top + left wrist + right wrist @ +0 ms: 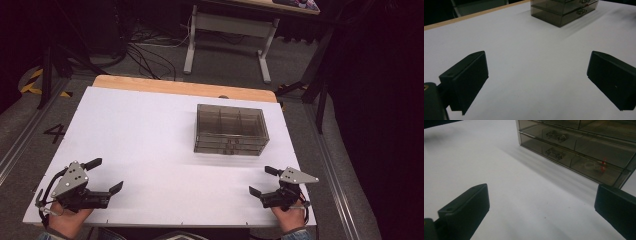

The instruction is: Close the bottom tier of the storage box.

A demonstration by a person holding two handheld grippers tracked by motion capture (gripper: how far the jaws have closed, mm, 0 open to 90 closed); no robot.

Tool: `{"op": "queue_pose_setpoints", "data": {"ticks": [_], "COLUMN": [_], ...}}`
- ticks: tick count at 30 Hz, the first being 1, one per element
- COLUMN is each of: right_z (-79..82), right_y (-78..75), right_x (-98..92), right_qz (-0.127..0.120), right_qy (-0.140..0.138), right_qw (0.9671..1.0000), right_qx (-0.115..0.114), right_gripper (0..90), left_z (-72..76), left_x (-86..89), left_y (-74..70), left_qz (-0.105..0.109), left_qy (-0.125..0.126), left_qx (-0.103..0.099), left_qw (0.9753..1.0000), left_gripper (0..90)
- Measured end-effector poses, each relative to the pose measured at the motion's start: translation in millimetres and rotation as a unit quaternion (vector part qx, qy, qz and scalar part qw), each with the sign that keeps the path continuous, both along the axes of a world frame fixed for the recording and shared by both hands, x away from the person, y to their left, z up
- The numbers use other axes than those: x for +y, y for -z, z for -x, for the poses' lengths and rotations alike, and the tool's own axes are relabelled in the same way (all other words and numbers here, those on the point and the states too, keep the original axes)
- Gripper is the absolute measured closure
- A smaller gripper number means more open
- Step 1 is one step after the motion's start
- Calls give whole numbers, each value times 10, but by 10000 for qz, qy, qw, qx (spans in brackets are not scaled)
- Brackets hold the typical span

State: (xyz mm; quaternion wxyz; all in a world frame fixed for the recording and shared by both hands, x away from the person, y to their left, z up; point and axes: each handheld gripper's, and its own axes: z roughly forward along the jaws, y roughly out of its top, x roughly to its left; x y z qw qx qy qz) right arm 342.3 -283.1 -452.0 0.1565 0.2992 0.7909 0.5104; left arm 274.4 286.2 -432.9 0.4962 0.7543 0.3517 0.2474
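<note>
Smoked plastic drawer box (231, 129) on the bench (140, 135) appears light, rigid and slick; best gripped by its small drawer pulls (554, 153); both grippers' jaws stand open, empty.

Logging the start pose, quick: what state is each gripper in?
Left gripper: open, holding nothing.
Right gripper: open, holding nothing.

Only legible mark from my side: black digit "4" (54, 133) taped on grey floor (30, 150), left of table, high view. Yellow-black hazard stripes (31, 82) on floor further back, no lettering. Red mark inside drawer unit (603, 165), my right gripper view — too blurred to read.
</note>
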Motion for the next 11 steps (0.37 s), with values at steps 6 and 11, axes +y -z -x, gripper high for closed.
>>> {"op": "queue_pose_setpoints", "data": {"ticks": [6, 11], "right_z": [6, 16], "right_y": [-17, -31], "right_x": [-8, -8], "right_qz": [3, 50], "right_qy": [33, 51], "right_qw": [10000, 10000], "right_qx": [-44, -61], "right_gripper": [4, 6], "left_z": [-4, -3], "left_x": [3, 4], "left_y": [0, -1], "left_qz": [23, 31], "left_qy": [-11, -16], "left_qx": [23, 29], "left_qw": [10000, 10000], "left_gripper": [42, 42]}}
